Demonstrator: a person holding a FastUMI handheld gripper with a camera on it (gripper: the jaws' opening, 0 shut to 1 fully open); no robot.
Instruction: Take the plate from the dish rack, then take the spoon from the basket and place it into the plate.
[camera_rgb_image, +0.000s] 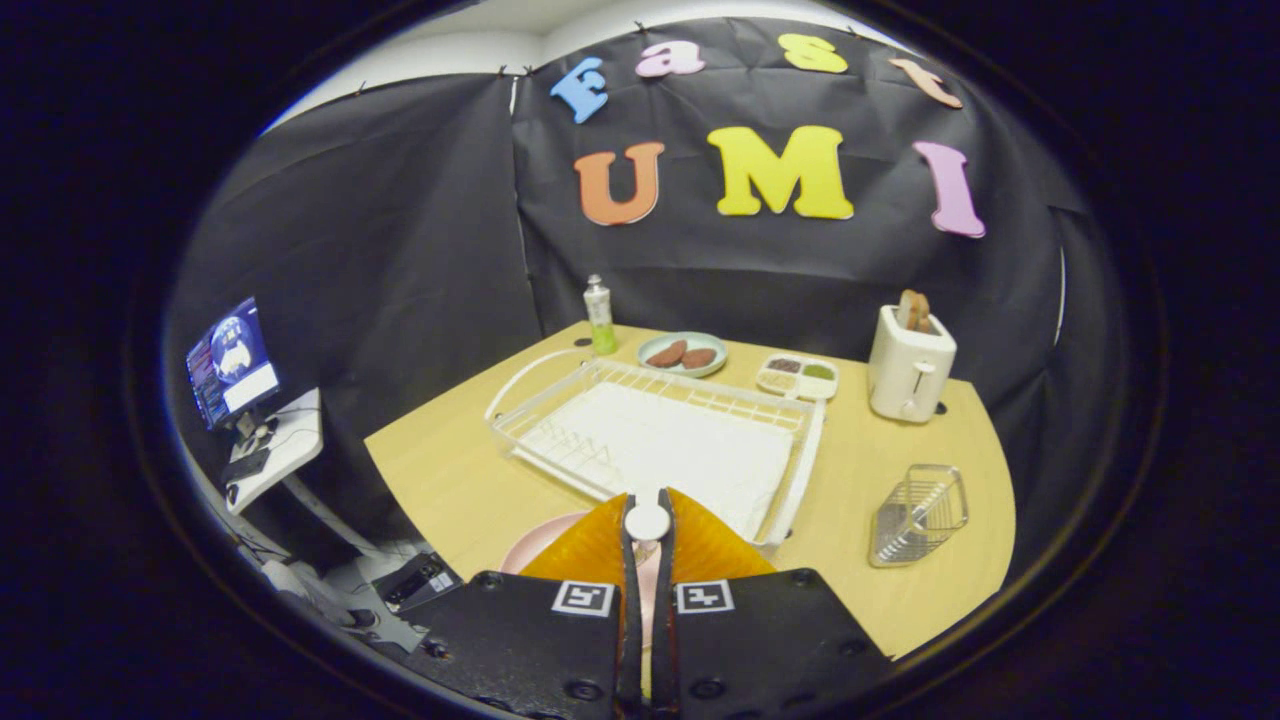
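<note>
A pale wooden table with a curved edge (905, 590) fills the centre. Creased black cloth walls (400, 260) hang behind it. At the left, a lit monitor (232, 362) stands on a small white side table (290, 445).

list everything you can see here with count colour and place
dish rack: 1, white, mid-table, beyond the tongs
pink plate: 1, on the table under the tongs
spoon: 1, white end showing between the tong tips
wire basket: 1, silver, right of the rack
toaster: 1, cream, far right, bread in its slot
green plate: 1, behind the rack, two brown pieces on it
divided tray: 1, white, beside the toaster
bottle: 1, green, far table edge
monitor: 1, on a side stand
tongs: 1 pair, closed on the spoon
</note>
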